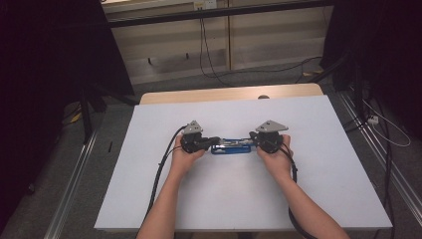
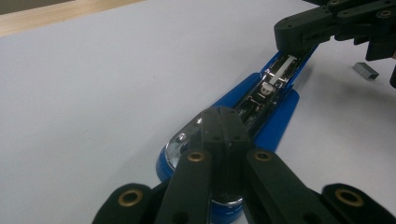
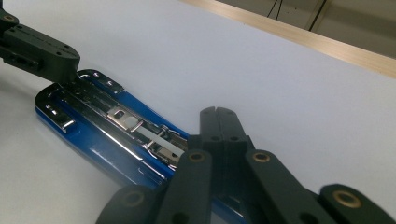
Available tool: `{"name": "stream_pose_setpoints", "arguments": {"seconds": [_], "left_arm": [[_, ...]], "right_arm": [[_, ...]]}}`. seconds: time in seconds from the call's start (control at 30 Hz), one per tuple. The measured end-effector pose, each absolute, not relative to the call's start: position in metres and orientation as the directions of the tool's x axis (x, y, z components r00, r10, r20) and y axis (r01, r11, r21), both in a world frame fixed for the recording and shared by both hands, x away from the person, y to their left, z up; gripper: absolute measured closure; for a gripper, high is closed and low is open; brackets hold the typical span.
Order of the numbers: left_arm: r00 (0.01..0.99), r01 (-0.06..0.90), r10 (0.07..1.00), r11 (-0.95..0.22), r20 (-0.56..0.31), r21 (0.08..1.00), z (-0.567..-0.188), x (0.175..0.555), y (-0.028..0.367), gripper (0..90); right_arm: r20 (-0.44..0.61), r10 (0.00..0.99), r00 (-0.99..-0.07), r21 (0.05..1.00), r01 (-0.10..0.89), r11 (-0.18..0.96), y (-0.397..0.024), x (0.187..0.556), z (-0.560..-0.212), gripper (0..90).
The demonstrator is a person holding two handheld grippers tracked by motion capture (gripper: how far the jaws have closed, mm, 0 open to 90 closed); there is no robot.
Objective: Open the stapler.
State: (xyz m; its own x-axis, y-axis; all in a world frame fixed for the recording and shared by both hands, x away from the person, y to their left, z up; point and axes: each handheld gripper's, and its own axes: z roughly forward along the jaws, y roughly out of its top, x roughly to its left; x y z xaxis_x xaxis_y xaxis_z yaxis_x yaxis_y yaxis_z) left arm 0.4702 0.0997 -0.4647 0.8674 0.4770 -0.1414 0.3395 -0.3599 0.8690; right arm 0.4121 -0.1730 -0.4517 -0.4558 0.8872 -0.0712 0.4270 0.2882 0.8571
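While the blue stapler (image 1: 230, 146) lay opened flat near the middle of the white bench (image 1: 318, 199), its metal staple channel facing up, it was pinned at both ends. The left gripper (image 2: 223, 122) was seen clenched, jaws together with nothing between them, its tip pressed on the rounded chrome end of the stapler. The right gripper (image 3: 217, 122) was likewise clenched and empty, its closed tip resting over the opposite end, beside the spring and pusher of the channel. A small grey block of staples (image 2: 365, 70) lay on the bench just beside the stapler, apart from both grippers.

The step in hand was judged to be steadying the opened stapler for loading. For this to be done well, the left tip would best be kept planted so the body could not slide or pivot on the smooth surface, and pressure would be applied straight down rather than sideways. The channel would need to be left uncovered, so the right gripper would have to be lifted clear before the staples were fetched and lowered in square with the rails.
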Motion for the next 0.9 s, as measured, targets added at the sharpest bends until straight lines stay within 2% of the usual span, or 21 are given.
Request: {"name": "stream_pose_setpoints", "arguments": {"seconds": [0.23, 0.4, 0.5, 0.7, 0.77, 0.9], "left_arm": [[0.869, 0.334, 0.474, -0.341, -0.146, 0.879, -0.464, 0.471, 0.101, 90.0], [0.874, 0.335, 0.455, -0.317, -0.168, 0.887, -0.461, 0.471, 0.103, 86.5], [0.881, 0.328, 0.446, -0.331, -0.16, 0.885, -0.459, 0.469, 0.101, 76.6], [0.875, 0.333, 0.455, -0.323, -0.163, 0.886, -0.45, 0.465, 0.103, 56.5], [0.873, 0.333, 0.46, -0.319, -0.163, 0.887, -0.447, 0.464, 0.106, 52.8], [0.865, 0.338, 0.475, -0.316, -0.161, 0.887, -0.442, 0.462, 0.11, 44.8]], "right_arm": [[-0.042, 0.879, -0.475, 0.862, 0.428, 0.273, -0.177, 0.413, -0.452, 90.0], [-0.05, 0.87, -0.49, 0.858, 0.425, 0.289, -0.181, 0.413, -0.452, 90.0], [-0.039, 0.868, -0.496, 0.859, 0.428, 0.283, -0.185, 0.411, -0.453, 89.8], [-0.036, 0.868, -0.495, 0.864, 0.421, 0.275, -0.194, 0.402, -0.452, 77.2], [-0.027, 0.867, -0.497, 0.861, 0.429, 0.273, -0.197, 0.399, -0.45, 74.5], [-0.021, 0.873, -0.488, 0.864, 0.43, 0.261, -0.206, 0.393, -0.446, 63.2]]}}
